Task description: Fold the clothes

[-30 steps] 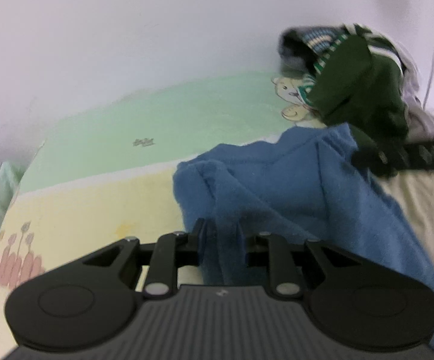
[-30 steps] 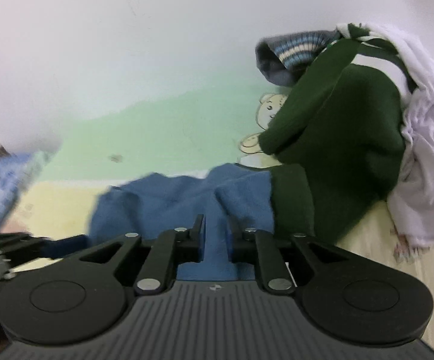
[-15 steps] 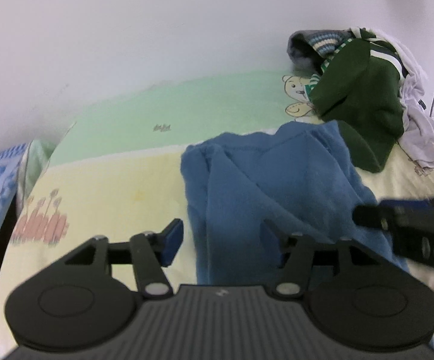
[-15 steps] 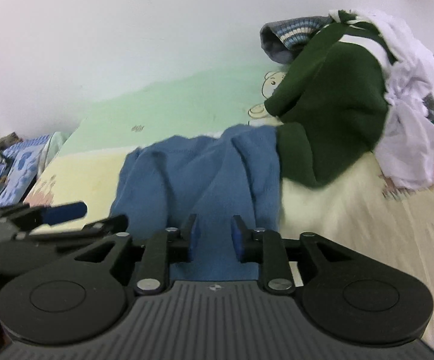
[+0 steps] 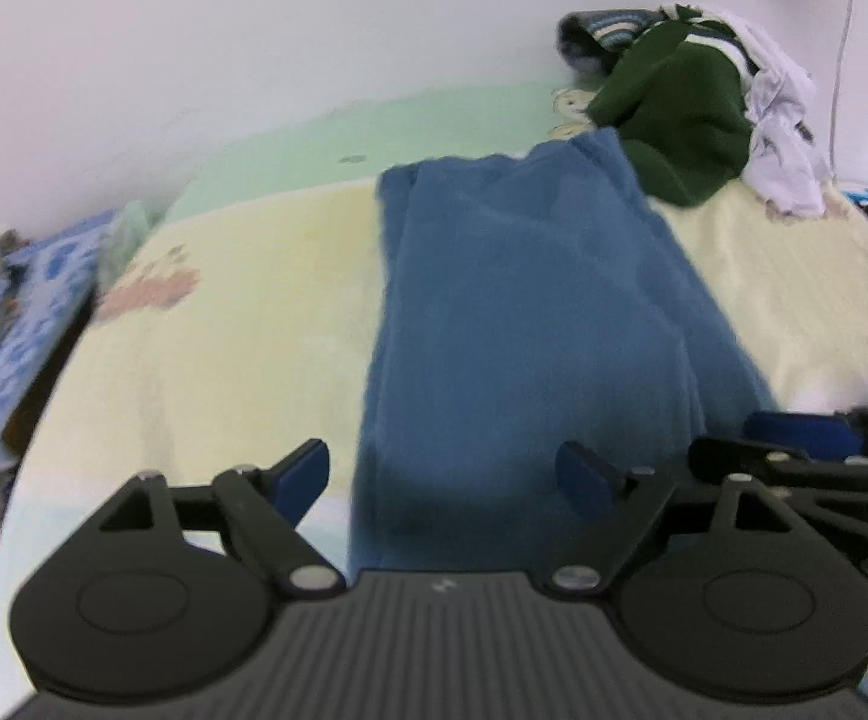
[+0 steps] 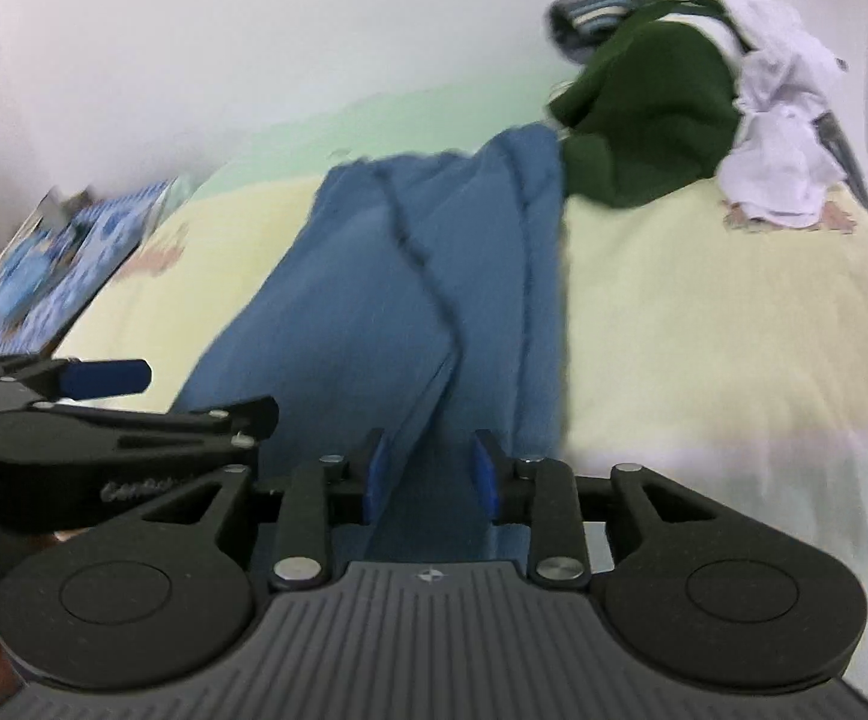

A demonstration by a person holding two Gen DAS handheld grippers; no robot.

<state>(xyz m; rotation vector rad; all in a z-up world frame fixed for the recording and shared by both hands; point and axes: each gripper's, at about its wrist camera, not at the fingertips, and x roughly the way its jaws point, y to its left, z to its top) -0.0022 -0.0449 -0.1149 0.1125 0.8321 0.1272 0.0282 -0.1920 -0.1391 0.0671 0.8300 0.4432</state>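
Across the yellow bedsheet (image 5: pixel 242 324) lay the blue garment (image 5: pixel 524 300), stretched lengthwise from the grippers toward the dark green sweater (image 5: pixel 680 120) at its far end. At the garment's near edge, the left gripper (image 5: pixel 443 471) had its jaws spread wide, holding nothing. Beside it, the right gripper (image 6: pixel 431 474) had its jaws parted around a blue fold, not pinching it.

Two low wrist views, faced forward along the fingers.
The blue garment (image 5: pixel 530 324) ahead is shared by both, seen close.
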